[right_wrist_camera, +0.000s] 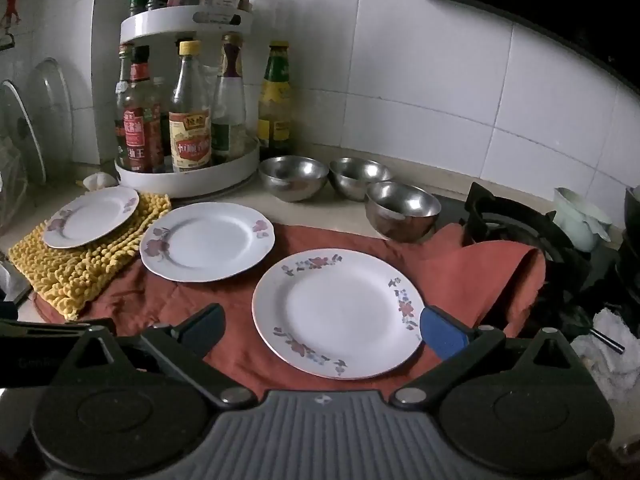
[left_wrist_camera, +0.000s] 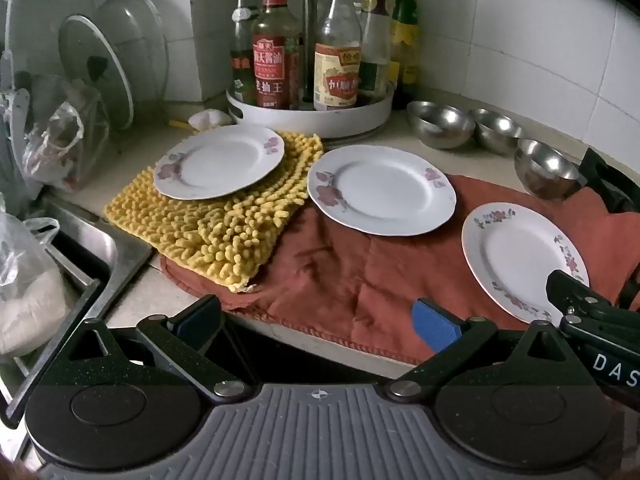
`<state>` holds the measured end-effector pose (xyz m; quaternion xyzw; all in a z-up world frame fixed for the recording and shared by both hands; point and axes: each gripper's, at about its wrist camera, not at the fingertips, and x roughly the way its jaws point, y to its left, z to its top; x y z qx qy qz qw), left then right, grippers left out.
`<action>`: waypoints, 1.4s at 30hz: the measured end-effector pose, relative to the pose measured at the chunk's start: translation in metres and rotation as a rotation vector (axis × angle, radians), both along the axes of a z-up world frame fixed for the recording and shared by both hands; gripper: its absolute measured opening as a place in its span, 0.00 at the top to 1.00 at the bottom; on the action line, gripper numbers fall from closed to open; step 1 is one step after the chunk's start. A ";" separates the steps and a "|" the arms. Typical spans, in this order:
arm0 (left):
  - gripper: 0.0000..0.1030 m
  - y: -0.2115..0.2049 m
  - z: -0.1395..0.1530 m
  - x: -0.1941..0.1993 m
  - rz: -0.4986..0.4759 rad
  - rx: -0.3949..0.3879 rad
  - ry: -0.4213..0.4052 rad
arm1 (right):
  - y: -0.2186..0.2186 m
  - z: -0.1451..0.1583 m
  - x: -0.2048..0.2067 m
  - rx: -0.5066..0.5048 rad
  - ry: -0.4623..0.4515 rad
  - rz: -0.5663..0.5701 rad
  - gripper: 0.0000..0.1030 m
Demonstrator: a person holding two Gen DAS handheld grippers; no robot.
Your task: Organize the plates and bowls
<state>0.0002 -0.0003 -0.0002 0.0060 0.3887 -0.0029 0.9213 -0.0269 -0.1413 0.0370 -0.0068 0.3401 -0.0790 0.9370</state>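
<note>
Three white flowered plates lie in a row on the counter. The left plate (left_wrist_camera: pixel 219 162) (right_wrist_camera: pixel 91 216) rests on a yellow shaggy mat (left_wrist_camera: pixel 224 224). The middle plate (left_wrist_camera: pixel 381 189) (right_wrist_camera: pixel 207 241) and the right plate (left_wrist_camera: pixel 520 256) (right_wrist_camera: pixel 338 313) lie on a rust-red cloth (left_wrist_camera: pixel 360 276). Three steel bowls (left_wrist_camera: pixel 440 124) (right_wrist_camera: pixel 293 178) stand behind them near the wall. My left gripper (left_wrist_camera: pixel 318 322) hovers open over the cloth's front edge, holding nothing. My right gripper (right_wrist_camera: pixel 322 330) is open, hovering at the near side of the right plate, nothing gripped.
A white turntable rack (left_wrist_camera: pixel 312 118) of sauce bottles stands at the back. Pot lids (left_wrist_camera: pixel 100 72) lean at the left wall above a steel sink (left_wrist_camera: pixel 80 256) with plastic bags. A gas burner (right_wrist_camera: pixel 516 224) sits to the right, with a pale cup (right_wrist_camera: pixel 580 216) beyond.
</note>
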 end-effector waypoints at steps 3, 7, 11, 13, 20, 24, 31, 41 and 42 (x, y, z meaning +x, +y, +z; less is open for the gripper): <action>0.01 -0.001 -0.001 0.001 -0.002 0.001 0.010 | 0.000 0.000 0.002 0.000 0.009 -0.006 0.03; 0.01 -0.003 -0.002 0.001 -0.006 0.001 0.015 | 0.000 -0.001 0.003 0.004 0.025 -0.013 0.03; 0.01 -0.003 -0.006 -0.002 0.000 -0.002 0.006 | 0.001 -0.002 0.003 0.005 0.031 -0.017 0.03; 0.01 -0.003 -0.008 -0.003 0.001 0.000 0.005 | 0.001 -0.002 0.003 0.007 0.035 -0.020 0.03; 0.01 -0.002 -0.008 0.000 -0.003 -0.006 0.004 | 0.002 -0.002 0.004 0.011 0.041 -0.023 0.03; 0.01 -0.003 -0.007 0.000 -0.002 -0.008 0.010 | 0.002 -0.002 0.006 0.010 0.042 -0.023 0.03; 0.01 -0.002 -0.009 0.001 -0.010 -0.053 0.011 | 0.005 -0.002 0.007 0.009 0.047 -0.033 0.03; 0.02 -0.002 -0.009 0.001 -0.010 -0.041 0.014 | 0.004 -0.001 0.008 0.014 0.054 -0.036 0.03; 0.02 -0.001 -0.009 0.002 -0.011 -0.043 0.016 | 0.005 -0.001 0.008 0.014 0.055 -0.038 0.03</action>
